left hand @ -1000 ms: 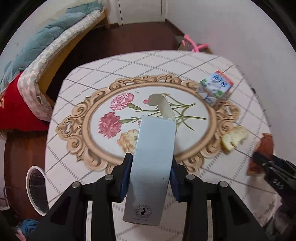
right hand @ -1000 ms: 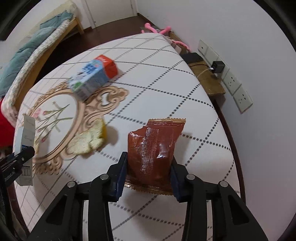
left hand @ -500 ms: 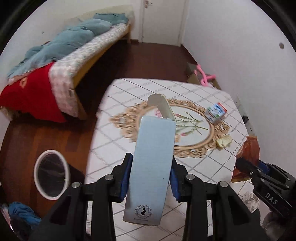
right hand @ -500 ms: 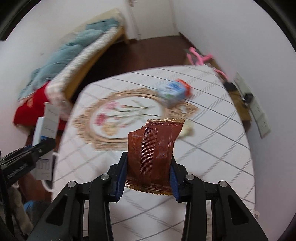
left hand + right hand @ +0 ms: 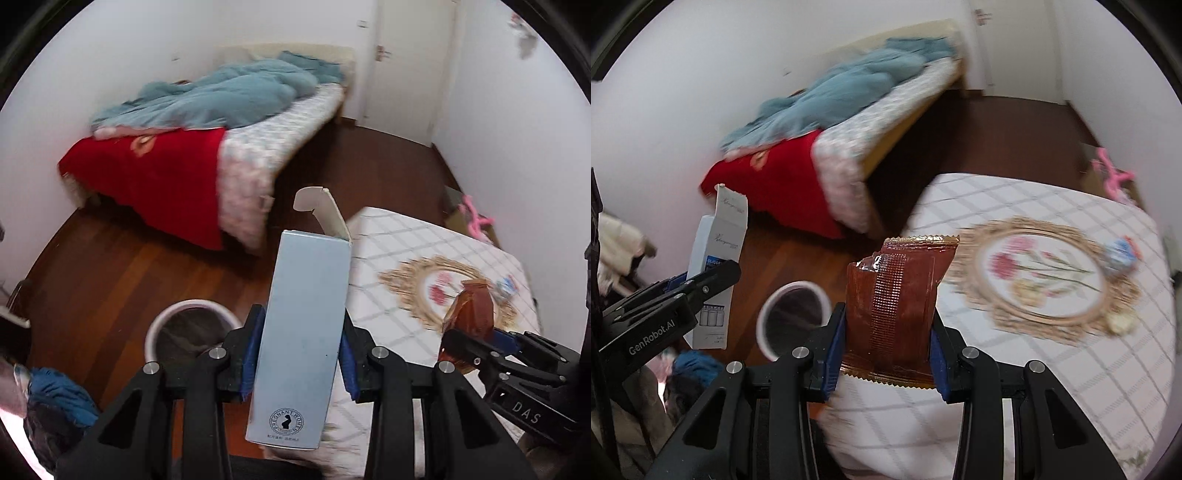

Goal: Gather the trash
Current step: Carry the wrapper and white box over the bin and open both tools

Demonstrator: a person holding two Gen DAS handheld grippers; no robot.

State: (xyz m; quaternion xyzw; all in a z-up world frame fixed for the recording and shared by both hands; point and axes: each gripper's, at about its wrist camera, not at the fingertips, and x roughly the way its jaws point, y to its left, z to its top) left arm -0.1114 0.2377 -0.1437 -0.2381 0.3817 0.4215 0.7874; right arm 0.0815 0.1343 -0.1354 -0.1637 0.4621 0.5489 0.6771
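The left gripper (image 5: pixel 300 360) squeezes a tall, pale blue box (image 5: pixel 303 343) with its top flap open and a round stamp near the bottom. The right gripper (image 5: pixel 888 354) pinches a shiny brown wrapper (image 5: pixel 897 306) with zigzag ends. Both are held up near the white bin (image 5: pixel 792 319), which stands on the wood floor (image 5: pixel 122 266) beside the table (image 5: pixel 1071 369). Past the bin is a bed (image 5: pixel 221 147).

The left gripper (image 5: pixel 300 352) is clamped on a pale blue carton (image 5: pixel 303 332) — the right gripper (image 5: pixel 889 347), just beside it, pinches a brown wrapper (image 5: pixel 897 299); both are raised off the table (image 5: pixel 1052 369).
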